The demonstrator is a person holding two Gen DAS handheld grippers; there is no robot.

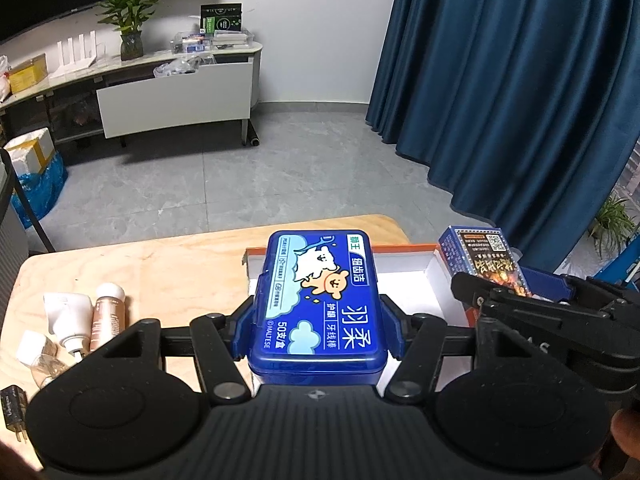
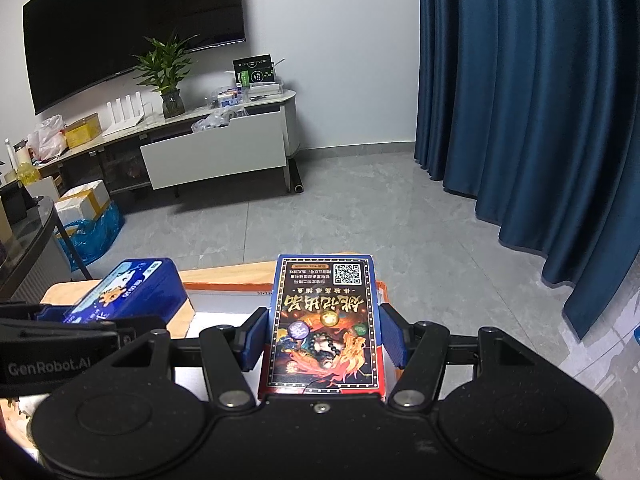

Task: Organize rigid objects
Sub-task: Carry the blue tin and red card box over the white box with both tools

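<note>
— Where are the two grippers, from where you stand?

— Side by side over the wooden table (image 1: pixel 140 264), both tipped forward and down. The left gripper (image 1: pixel 318 316) sits low in the centre of its own view, its blue pads pinching the long sides of a blue floss-pick box (image 1: pixel 320 300). The box is lifted above the open white tray with the orange rim (image 1: pixel 404 280).

— And the right one?

— The right gripper (image 2: pixel 324 340) is squeezed onto a card box (image 2: pixel 326 328) with a QR code and a fiery picture, held over the same tray, near its right end. In the left view it comes in from the lower right of the frame, and the card box (image 1: pixel 484 260) pokes up beyond it.

— Anything you can't make out?

— The undersides of both boxes, so I can't tell whether either touches the tray floor. Much of the tray is covered by the boxes and the gripper bodies. At the lower left of the left view some tubes and small bottles (image 1: pixel 76 320) lie on the table, partly cut off by the gripper body; their labels are unreadable. A fingertip (image 1: pixel 624 432) shows at the right edge, nothing more of the person.
</note>
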